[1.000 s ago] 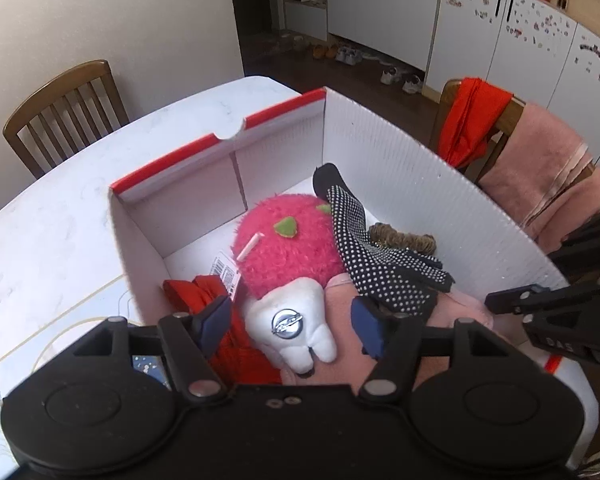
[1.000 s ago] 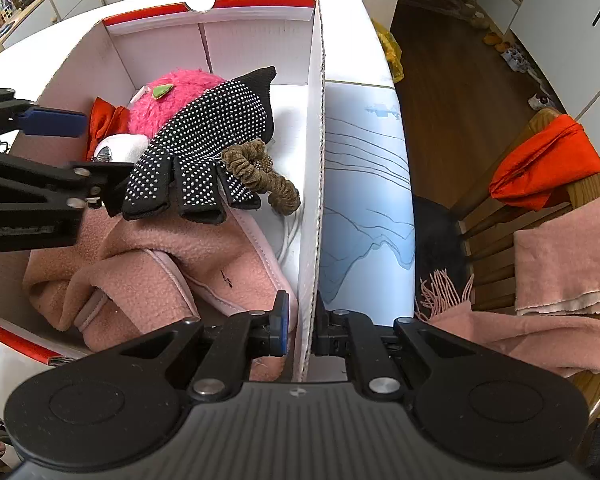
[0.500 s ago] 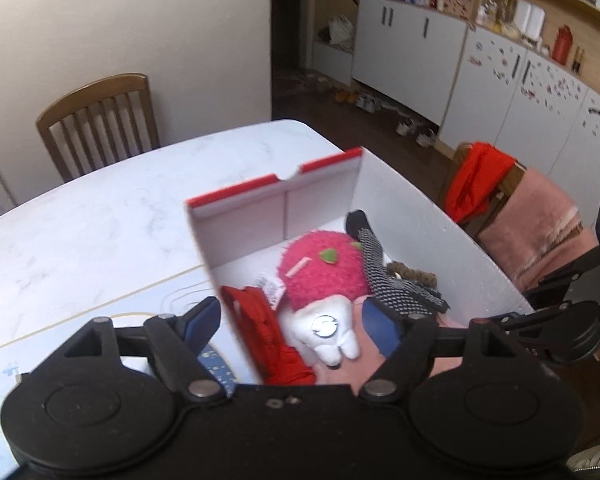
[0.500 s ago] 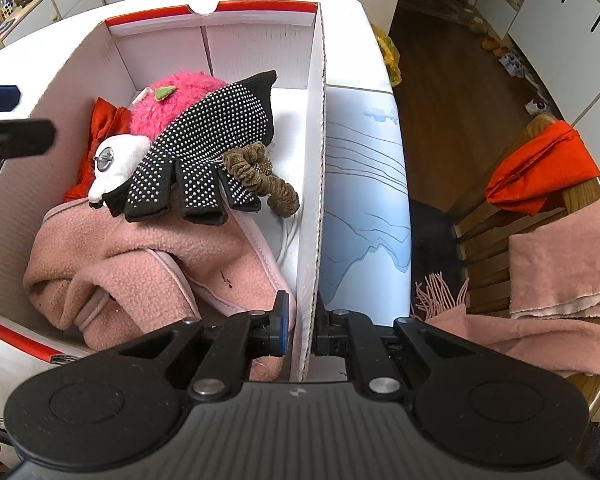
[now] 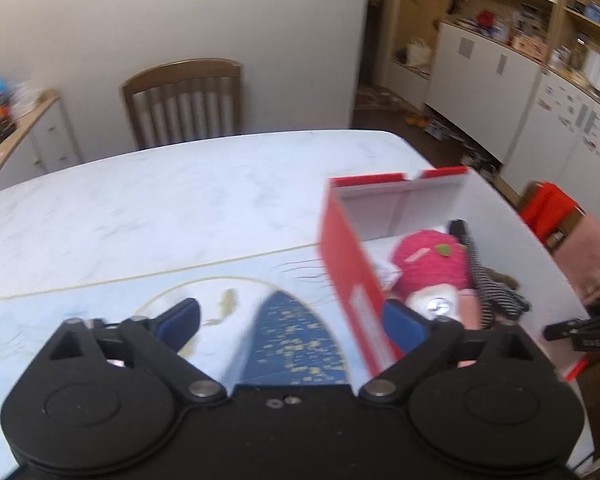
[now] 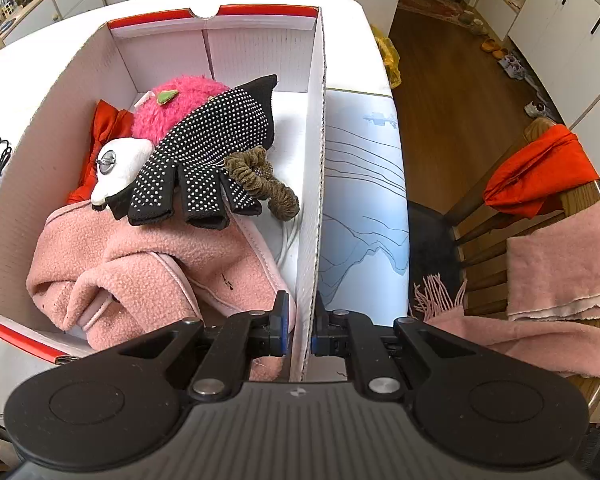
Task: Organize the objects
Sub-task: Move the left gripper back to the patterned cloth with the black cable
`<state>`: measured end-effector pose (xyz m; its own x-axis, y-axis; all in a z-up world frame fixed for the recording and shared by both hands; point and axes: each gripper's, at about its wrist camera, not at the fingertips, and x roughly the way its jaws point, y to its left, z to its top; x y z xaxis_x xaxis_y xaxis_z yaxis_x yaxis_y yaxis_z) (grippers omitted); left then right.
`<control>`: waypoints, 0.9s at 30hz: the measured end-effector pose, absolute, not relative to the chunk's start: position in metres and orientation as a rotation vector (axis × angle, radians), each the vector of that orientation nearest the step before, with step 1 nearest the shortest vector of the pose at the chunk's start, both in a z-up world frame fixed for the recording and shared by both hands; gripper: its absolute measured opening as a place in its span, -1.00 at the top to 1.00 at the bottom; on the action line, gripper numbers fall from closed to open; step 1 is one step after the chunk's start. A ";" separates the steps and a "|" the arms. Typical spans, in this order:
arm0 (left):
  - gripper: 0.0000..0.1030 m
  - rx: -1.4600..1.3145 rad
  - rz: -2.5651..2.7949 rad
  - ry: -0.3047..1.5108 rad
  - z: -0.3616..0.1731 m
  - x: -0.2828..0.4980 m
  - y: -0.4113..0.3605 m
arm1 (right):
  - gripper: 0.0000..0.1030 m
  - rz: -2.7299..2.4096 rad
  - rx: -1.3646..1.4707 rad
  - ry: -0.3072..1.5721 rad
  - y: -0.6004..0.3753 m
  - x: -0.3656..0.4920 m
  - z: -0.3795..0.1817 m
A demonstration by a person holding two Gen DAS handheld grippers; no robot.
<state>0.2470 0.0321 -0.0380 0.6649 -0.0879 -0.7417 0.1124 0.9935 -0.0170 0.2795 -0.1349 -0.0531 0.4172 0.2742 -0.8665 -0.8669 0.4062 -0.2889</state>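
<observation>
Your right gripper is clamped on the near wall of the white cardboard box with red edges. Your left gripper is opening wide, holding nothing. The black dotted glove lies inside the box at 11 o'clock, across the pink plush toy.

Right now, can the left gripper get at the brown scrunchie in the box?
Probably yes: the left gripper is empty, jaws opening, outside the box; the scrunchie lies uncovered beside the dotted glove.

Left wrist view motion-blurred throughout. Red cloth mostly buried under pink plush and dotted glove. White cable half-hidden beneath pink fleece.
</observation>
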 end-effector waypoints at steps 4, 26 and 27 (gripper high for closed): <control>-0.97 0.016 -0.036 0.834 -0.039 0.245 0.062 | 0.81 0.833 -0.857 0.836 -0.134 0.279 -0.052; -0.95 -0.043 0.177 0.951 -0.104 0.261 0.147 | 0.81 0.784 -0.881 0.843 -0.128 0.278 -0.055; -0.94 -0.043 0.176 0.955 -0.108 0.261 0.146 | 0.81 0.783 -0.881 0.844 -0.127 0.278 -0.055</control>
<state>0.2612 0.1462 -0.1084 0.5644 0.1309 -0.8151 -0.1685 0.9848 0.0415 0.2778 -0.1275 -0.0552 0.4460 0.2252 -0.8663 -0.8470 0.4190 -0.3271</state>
